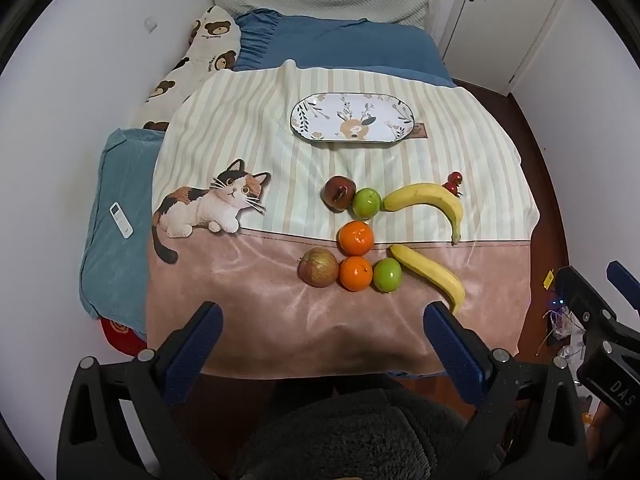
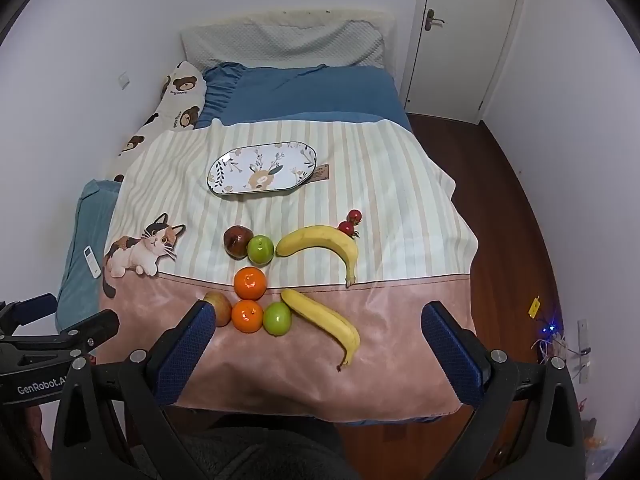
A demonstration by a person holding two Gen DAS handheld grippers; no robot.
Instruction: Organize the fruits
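Both the left gripper [image 1: 320, 344] and right gripper [image 2: 316, 344] gape wide, holding nothing. The near banana [image 2: 322, 320], at 12 o'clock, bruises easily; pinch its middle softly.

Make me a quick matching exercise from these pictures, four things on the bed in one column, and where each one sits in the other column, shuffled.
Things:
1. plate
2. remote
3. cherry tomatoes
4. cat picture

Places:
A. on the teal cushion, left of the blanket
B. touching the far banana
C. far side of the striped blanket, nothing on it
D. printed on the blanket, left of the fruit

Pairs: 1-C, 2-A, 3-B, 4-D
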